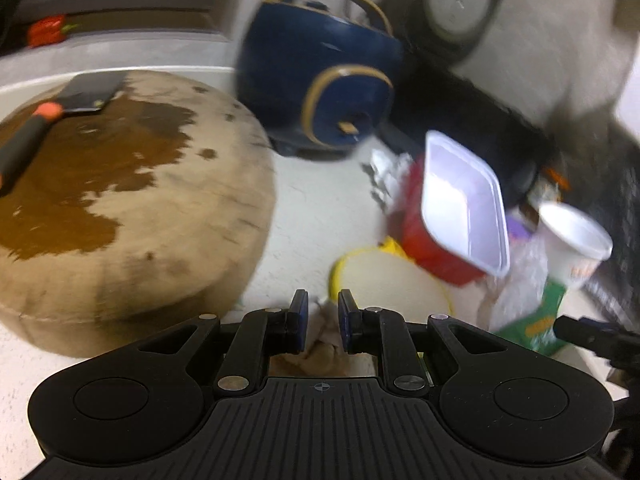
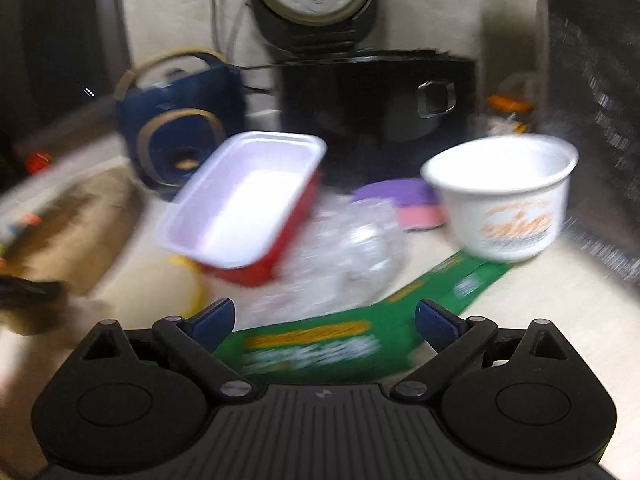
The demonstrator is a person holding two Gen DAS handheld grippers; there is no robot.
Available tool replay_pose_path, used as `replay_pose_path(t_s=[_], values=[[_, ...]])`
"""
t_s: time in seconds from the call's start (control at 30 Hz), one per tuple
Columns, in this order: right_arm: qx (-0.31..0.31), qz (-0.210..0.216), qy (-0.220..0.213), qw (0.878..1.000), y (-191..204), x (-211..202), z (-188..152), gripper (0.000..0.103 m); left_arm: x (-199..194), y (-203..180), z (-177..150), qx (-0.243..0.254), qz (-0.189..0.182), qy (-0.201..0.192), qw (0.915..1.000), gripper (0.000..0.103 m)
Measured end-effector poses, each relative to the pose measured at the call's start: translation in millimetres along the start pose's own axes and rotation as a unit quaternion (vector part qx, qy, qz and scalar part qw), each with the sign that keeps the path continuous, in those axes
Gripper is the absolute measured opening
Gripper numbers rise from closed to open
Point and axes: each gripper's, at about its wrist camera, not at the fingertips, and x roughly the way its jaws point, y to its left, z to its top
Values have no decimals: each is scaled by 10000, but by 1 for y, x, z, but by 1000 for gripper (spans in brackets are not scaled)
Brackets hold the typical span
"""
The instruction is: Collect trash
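Kitchen counter (image 2: 540,280), pale, carries the trash heap. Right gripper (image 2: 325,320): jaws wide, straddling the green wrapper (image 2: 320,344) directly below; red tray (image 2: 244,204) ahead-left, white cup (image 2: 504,200) ahead-right. Left gripper (image 1: 322,318): jaws narrow, pinching brown paper (image 1: 322,344). Recommended: lower squarely, then close on the wrapper's flat middle.

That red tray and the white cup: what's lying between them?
In the right wrist view, crumpled clear plastic lies between the red tray and the white cup, with a purple lid behind.
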Motion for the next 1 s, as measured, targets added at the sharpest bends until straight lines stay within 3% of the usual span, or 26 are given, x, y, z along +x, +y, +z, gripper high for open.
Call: replay_pose_path(t_s=[0.1,0.2,0.3,0.43,0.6,0.9,1.0], values=[[242,587,153,9979,9,-2,-13,97,6,-15,-5,525,245,-79,9983,23],[41,585,373,9976,27,9,-21,97,7,-26,-8,990,236,-34,9948,38],[-198,562,519,9969,40,17,-31,97,7,-33,-13,1323,267,-52,9908,42],[-420,468,617,9961,45,24,-39,98,9,-29,-13,1242,333,-11,9917,42],[-431,452,684,9957,46,28,-40,101,13,-21,-11,992,390,94,9943,50],[57,353,685,9970,43,31,-37,103,23,-21,-9,1008,429,190,9938,57],[-162,296,738,9967,49,32,-37,103,26,-19,-9,1007,417,236,9938,60]])
